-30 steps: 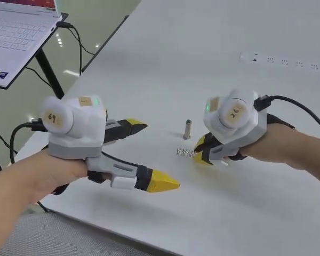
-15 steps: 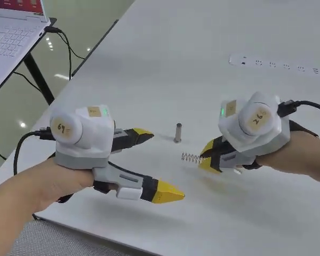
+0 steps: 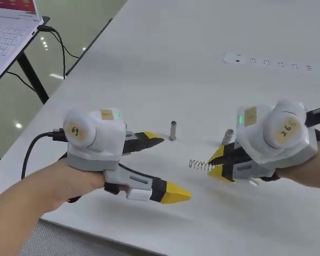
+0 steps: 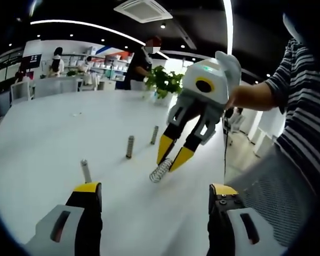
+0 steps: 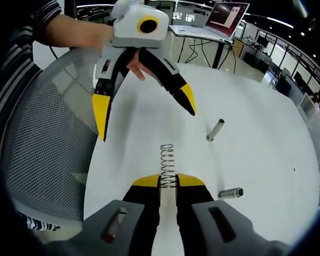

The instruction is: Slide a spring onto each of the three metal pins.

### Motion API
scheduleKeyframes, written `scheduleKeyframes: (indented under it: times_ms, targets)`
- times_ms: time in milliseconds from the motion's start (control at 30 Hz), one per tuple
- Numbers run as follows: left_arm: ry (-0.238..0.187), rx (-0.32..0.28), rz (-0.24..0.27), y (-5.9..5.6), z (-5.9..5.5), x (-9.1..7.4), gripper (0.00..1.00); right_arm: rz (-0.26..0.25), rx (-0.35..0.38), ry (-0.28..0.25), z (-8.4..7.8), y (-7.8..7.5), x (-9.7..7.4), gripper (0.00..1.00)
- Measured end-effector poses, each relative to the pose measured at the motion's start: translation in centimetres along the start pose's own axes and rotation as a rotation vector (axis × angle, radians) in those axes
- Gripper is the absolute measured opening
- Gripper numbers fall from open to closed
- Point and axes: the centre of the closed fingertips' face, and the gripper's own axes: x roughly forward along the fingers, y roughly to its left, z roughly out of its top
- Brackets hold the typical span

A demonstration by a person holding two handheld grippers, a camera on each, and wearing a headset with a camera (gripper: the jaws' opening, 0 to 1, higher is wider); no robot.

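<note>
– One spring (image 3: 201, 165) off its pin. Where?
– Pinched by one end between the yellow tips of the right gripper (image 3: 214, 164), which is clamped on it. It lies level, low over the white table (image 3: 149, 64); touching or not, cannot tell. Free end points toward the left gripper (image 3: 170, 167).
– Pins?
– Head view: bare pin (image 3: 173, 130) upright just beyond the spring's free end. The second pin (image 3: 228, 137), with coils around it, stands just behind the right gripper. Left gripper view adds a third pin (image 4: 154, 135) farther back, too small to tell if it is bare.
– Left gripper's state?
– Jaws spread wide, nothing between them, apart from the spring.
– Surroundings?
– Power strip (image 3: 266, 62) far across the table; laptop (image 3: 5, 32) on a stand off the left edge.
</note>
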Motion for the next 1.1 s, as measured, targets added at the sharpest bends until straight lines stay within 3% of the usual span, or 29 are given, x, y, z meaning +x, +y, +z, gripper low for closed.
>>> scheduleKeyframes:
  times_ms: [233,500,833,1100]
  targets:
    - [-0.002,0.030,-0.023,-0.3,0.3,1.3,0.65,-0.007,0.003,-0.001,-0.2,0.3,-0.4,0.08]
    - [-0.023,0.055,-0.070,-1.1,0.8,2.3,0.37,-0.010,-0.022,-0.015,0.4,0.6,-0.7,0.08]
    - [-0.050,0.064,-0.115,-1.9,1.4,2.8,0.19,-0.009,-0.045,-0.022,0.7,0.6,-1.4,0.08]
    - [-0.047,0.071,-0.141,-2.5,1.3,2.9,0.07,0.007,-0.065,-0.024,0.6,1.1,-1.5,0.08]
